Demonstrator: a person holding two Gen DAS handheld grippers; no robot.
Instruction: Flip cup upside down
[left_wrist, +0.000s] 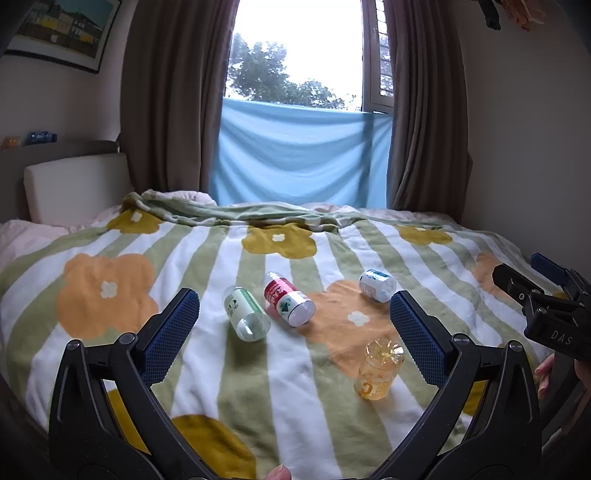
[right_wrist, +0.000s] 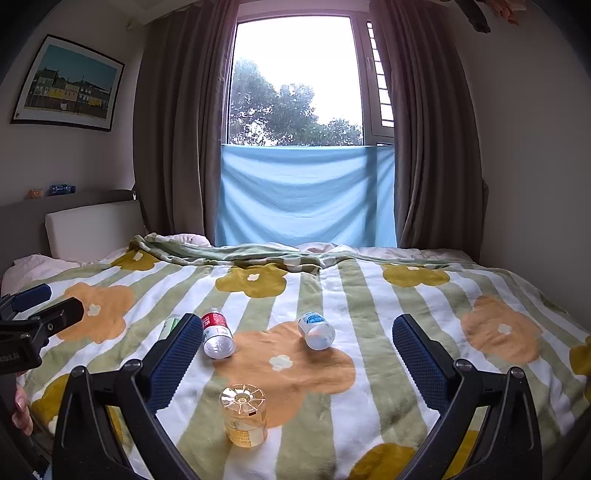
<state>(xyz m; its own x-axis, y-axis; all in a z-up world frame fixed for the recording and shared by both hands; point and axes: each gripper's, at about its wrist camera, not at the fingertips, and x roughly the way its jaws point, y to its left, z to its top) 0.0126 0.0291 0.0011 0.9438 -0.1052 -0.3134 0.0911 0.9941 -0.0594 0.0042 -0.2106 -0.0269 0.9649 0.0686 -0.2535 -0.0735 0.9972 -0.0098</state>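
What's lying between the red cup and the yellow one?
Nothing but bare blanket; the right wrist view shows open fabric between red cup and yellow cup.

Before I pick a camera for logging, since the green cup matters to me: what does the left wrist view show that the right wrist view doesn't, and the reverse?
Only the left wrist view shows the green cup whole, lying on its side; in the right wrist view the right gripper hides most of it.

Only the right wrist view shows the full framed picture and the whole window.

Both show the red cup and blue cup lying on their sides, the yellow cup standing base-up on the blanket, and both grippers open, including the left gripper.
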